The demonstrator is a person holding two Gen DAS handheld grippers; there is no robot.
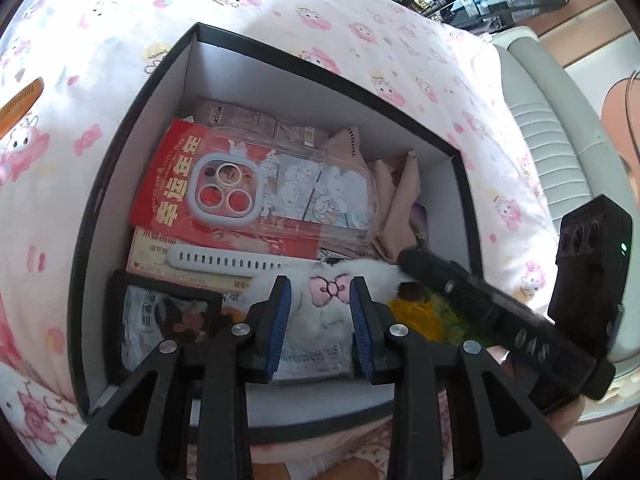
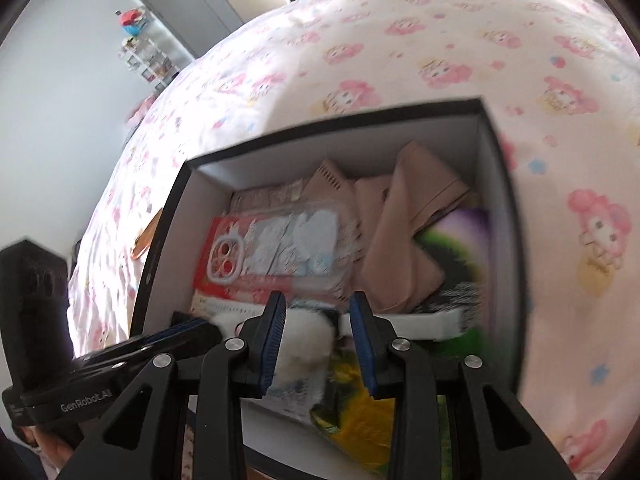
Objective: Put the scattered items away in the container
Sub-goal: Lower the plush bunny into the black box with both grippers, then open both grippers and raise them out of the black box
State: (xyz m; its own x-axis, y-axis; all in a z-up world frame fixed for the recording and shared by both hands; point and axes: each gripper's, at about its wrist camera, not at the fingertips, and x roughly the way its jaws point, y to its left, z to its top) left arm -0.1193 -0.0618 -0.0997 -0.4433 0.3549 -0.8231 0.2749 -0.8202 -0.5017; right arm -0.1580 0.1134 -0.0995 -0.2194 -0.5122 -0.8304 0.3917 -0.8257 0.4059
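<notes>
Bedsheet (image 1: 280,20) w/ crammed box (image 1: 120,184)

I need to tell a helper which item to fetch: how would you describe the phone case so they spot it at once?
Look inside the black-walled cardboard box on the pink cartoon-print bedspread. On the red printed envelope lies the clear plastic phone case. Its pale grey camera frame with three round holes sets it apart from the beige cloth beside it.
</notes>
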